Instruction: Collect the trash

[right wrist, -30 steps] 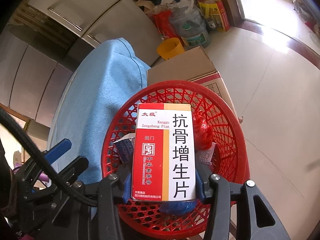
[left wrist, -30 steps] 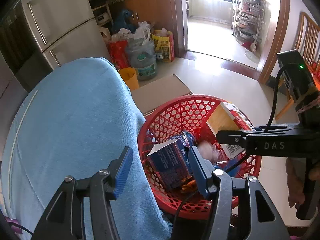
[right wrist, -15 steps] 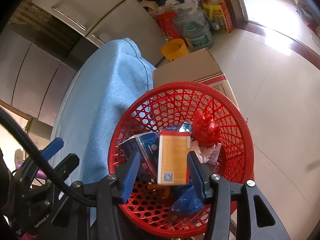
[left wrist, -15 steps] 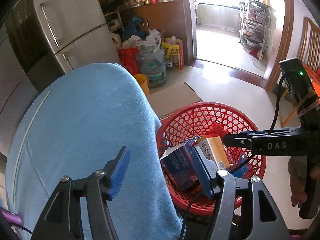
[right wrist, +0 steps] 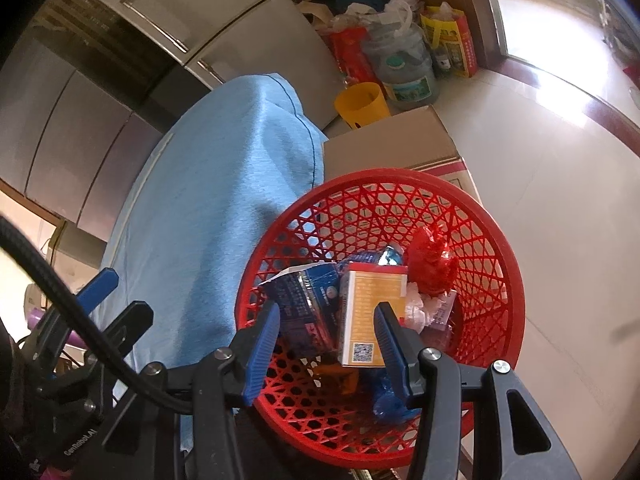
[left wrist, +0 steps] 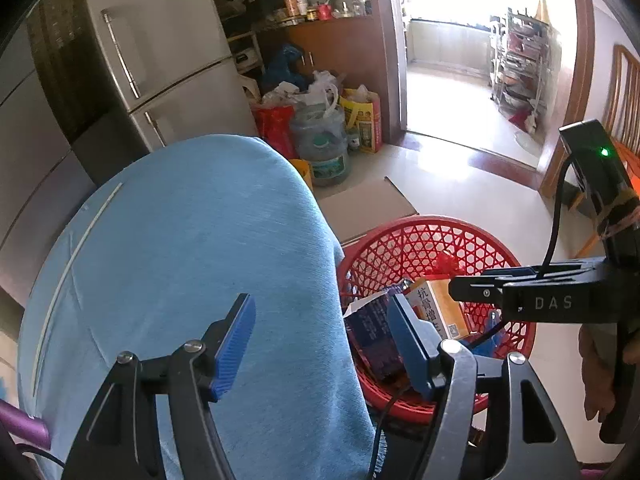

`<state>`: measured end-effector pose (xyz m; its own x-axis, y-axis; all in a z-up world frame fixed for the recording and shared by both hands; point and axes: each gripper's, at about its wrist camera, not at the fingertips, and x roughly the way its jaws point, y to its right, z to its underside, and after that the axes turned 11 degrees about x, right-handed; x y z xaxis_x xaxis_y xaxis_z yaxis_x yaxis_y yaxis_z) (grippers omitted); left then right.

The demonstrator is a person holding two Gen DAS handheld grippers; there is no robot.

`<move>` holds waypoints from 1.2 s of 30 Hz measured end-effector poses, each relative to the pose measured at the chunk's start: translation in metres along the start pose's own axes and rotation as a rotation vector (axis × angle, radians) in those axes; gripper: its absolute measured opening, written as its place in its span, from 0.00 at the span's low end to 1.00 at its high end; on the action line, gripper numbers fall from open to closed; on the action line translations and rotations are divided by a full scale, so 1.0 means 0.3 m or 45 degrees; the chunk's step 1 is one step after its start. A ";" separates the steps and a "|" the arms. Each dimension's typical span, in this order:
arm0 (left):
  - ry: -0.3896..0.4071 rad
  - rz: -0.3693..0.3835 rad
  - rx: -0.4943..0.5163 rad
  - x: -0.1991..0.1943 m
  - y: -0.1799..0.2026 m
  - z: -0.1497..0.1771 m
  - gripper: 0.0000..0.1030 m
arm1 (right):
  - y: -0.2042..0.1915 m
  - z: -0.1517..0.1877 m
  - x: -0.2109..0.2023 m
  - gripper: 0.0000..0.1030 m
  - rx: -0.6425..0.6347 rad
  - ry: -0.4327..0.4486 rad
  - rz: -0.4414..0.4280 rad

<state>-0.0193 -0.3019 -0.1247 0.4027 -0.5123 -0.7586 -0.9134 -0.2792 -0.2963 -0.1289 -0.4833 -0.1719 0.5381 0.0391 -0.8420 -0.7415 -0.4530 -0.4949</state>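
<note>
A red mesh basket (right wrist: 496, 240) stands beside the blue-clothed table (right wrist: 208, 216). In it lie an orange and white medicine box (right wrist: 372, 312), a dark blue carton (right wrist: 308, 300), a red crumpled wrapper (right wrist: 430, 264), white paper and blue plastic. My right gripper (right wrist: 326, 344) is open and empty, just above the basket with the box beyond its fingers. My left gripper (left wrist: 320, 340) is open and empty over the table edge; the basket (left wrist: 432, 240) and the box (left wrist: 436, 308) show past its right finger.
A cardboard box (right wrist: 392, 140) sits behind the basket. A yellow cup (right wrist: 362, 104), a water jug (right wrist: 406, 76) and bags stand on the floor by the fridge (left wrist: 160, 60). A doorway (left wrist: 452, 60) and a wooden chair (left wrist: 624, 92) are at the right.
My right gripper opened and let the medicine box drop into the basket, where it now rests among the trash. Both grippers have drawn back and up slightly.
</note>
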 end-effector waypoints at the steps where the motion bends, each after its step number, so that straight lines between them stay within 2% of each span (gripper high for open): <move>1: 0.001 -0.001 -0.011 -0.005 -0.008 0.002 0.67 | -0.005 0.001 -0.002 0.52 -0.006 0.002 0.002; 13: 0.069 -0.084 -0.120 -0.098 -0.105 0.022 0.68 | -0.097 0.033 -0.021 0.52 -0.106 0.031 0.034; 20: 0.120 -0.168 -0.208 -0.174 -0.195 0.041 0.68 | -0.181 0.056 -0.039 0.52 -0.205 0.070 0.057; 28: 0.126 -0.287 -0.330 -0.247 -0.308 0.097 0.69 | -0.309 0.094 -0.062 0.52 -0.376 0.131 0.069; 30: 0.119 -0.330 -0.358 -0.263 -0.340 0.119 0.71 | -0.345 0.099 -0.070 0.52 -0.414 0.151 0.065; 32: 0.120 -0.372 -0.386 -0.281 -0.367 0.141 0.80 | -0.384 0.105 -0.079 0.52 -0.455 0.170 0.057; 36: 0.116 -0.441 -0.433 -0.316 -0.418 0.187 0.80 | -0.452 0.115 -0.092 0.54 -0.520 0.203 0.030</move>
<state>0.0537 -0.1728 -0.0484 0.6964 -0.4072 -0.5909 -0.6600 -0.6868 -0.3045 -0.0570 -0.3921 -0.0891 0.6019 -0.0988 -0.7925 -0.5521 -0.7684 -0.3235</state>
